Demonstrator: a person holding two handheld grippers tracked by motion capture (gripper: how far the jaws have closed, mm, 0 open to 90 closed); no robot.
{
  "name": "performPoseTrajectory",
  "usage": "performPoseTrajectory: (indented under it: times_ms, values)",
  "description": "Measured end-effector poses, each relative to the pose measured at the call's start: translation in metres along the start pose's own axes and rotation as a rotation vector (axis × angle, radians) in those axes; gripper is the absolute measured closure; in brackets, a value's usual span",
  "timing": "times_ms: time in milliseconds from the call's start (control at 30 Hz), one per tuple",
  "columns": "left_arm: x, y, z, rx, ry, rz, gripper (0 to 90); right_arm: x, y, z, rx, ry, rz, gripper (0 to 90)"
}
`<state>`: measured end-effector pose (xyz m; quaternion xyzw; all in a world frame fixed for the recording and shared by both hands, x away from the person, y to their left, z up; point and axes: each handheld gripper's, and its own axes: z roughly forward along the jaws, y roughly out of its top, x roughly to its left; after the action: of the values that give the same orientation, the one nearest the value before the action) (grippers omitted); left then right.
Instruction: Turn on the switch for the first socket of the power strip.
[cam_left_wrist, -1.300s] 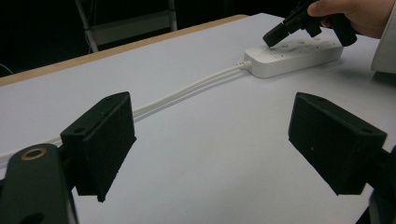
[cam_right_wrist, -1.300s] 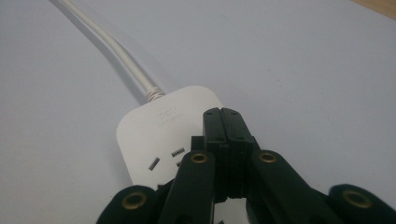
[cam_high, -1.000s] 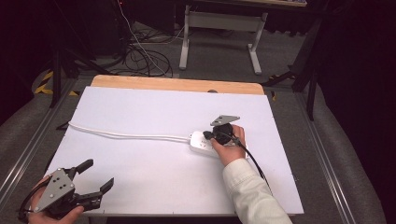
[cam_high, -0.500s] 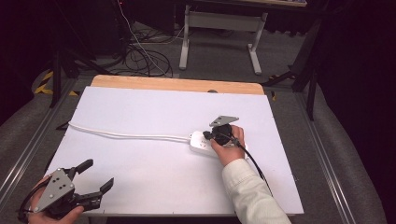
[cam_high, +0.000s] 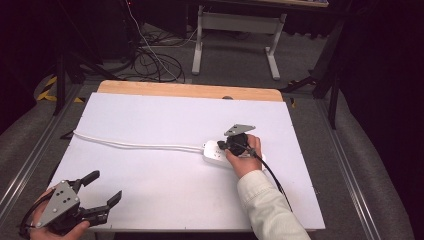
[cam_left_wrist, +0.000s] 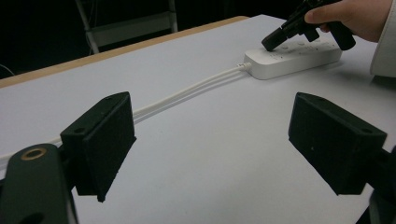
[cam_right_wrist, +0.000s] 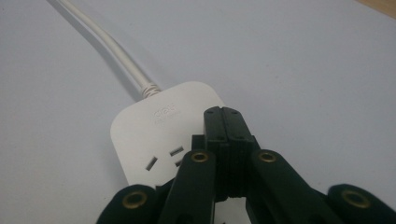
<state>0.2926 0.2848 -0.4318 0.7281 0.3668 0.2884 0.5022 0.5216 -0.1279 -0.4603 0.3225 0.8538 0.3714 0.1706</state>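
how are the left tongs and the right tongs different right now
The left tongs are open, jaws spread wide; the right tongs are shut, jaws pressed together. The left hover at the table's near left corner, while the right sit over the white power strip. Both have black jaws.

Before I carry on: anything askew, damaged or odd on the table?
Nothing stands out. The white power strip lies flat with its cord trailing left, undamaged. The right gripper, shut, rests on it; the left gripper is open.
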Motion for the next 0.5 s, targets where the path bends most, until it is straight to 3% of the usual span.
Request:
performPoseTrajectory:
  times_ms: [500]
  values:
    - [-0.0005, 0.0008, 0.0, 0.0, 0.0, 0.007, 15.0, 0.0012, 0.0002, 0.0004, 0.008, -0.009, 0.011, 90.0]
